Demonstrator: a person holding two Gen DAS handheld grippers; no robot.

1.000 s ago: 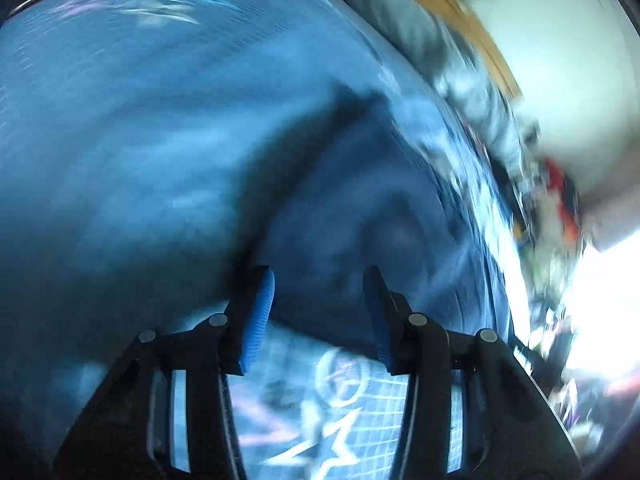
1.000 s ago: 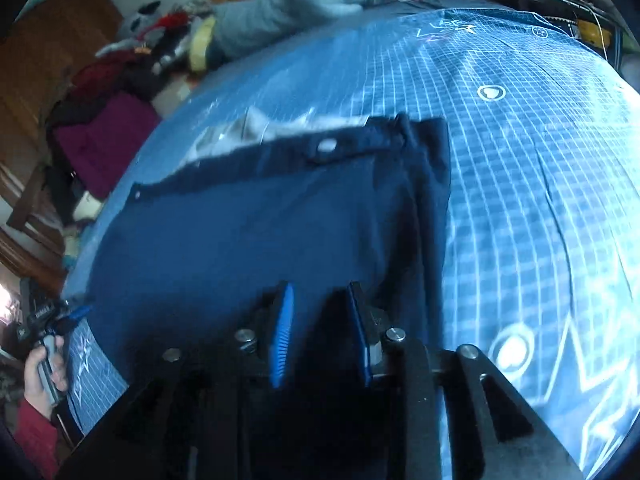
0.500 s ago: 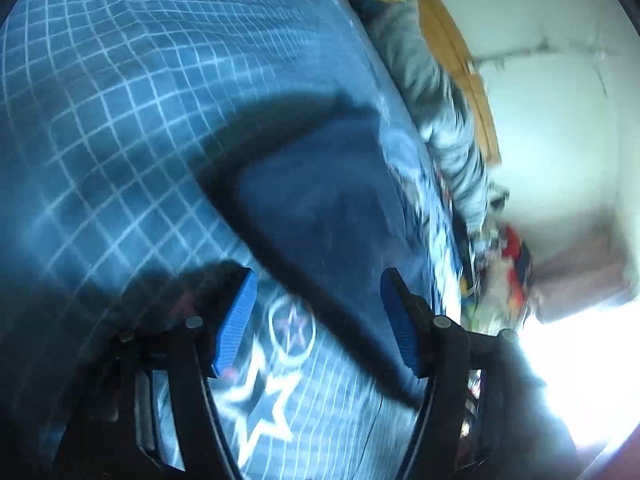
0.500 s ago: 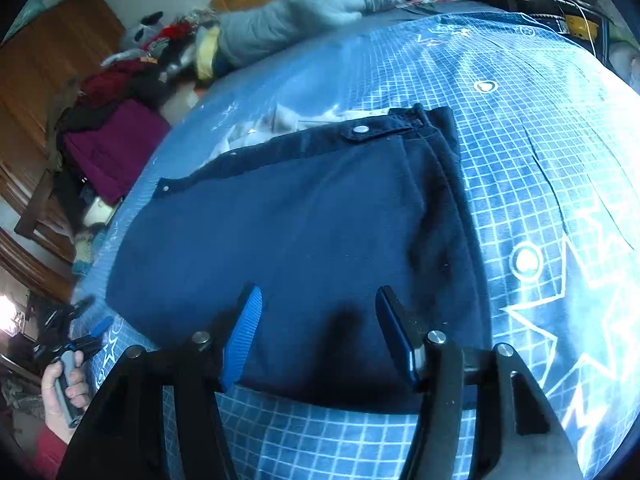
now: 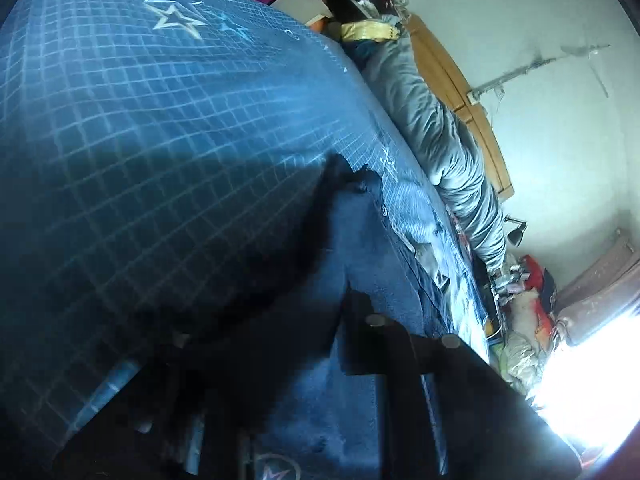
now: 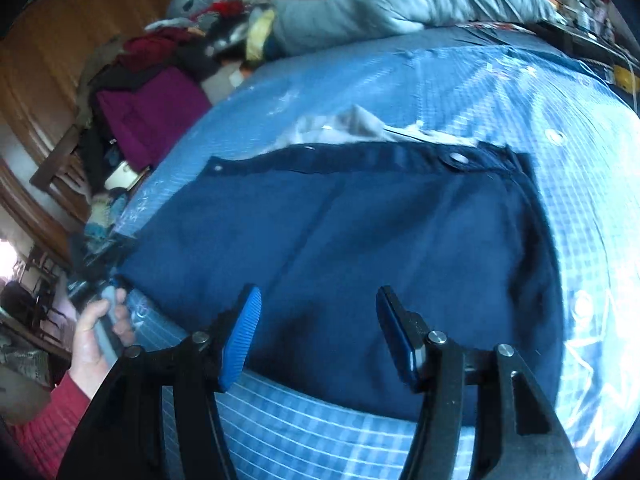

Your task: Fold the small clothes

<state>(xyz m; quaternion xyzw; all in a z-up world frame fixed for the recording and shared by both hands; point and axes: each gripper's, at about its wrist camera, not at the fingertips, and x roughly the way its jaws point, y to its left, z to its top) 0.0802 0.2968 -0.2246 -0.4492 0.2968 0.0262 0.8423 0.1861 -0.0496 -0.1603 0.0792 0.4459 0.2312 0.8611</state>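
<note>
On blue bedspread (image 6: 500,92), navy garment (image 6: 360,232) flat, right tool (image 6: 316,336) open above near edge

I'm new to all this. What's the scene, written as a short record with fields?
surface: blue grid-patterned bedspread with star prints
garment: navy garment spread flat, snap buttons along its far edge
left gripper: has just closed, shut on the navy garment's edge
right gripper: open above the garment's near edge, holding nothing
person: hand with red sleeve at the garment's left corner
background: grey quilt, clothes pile
</note>
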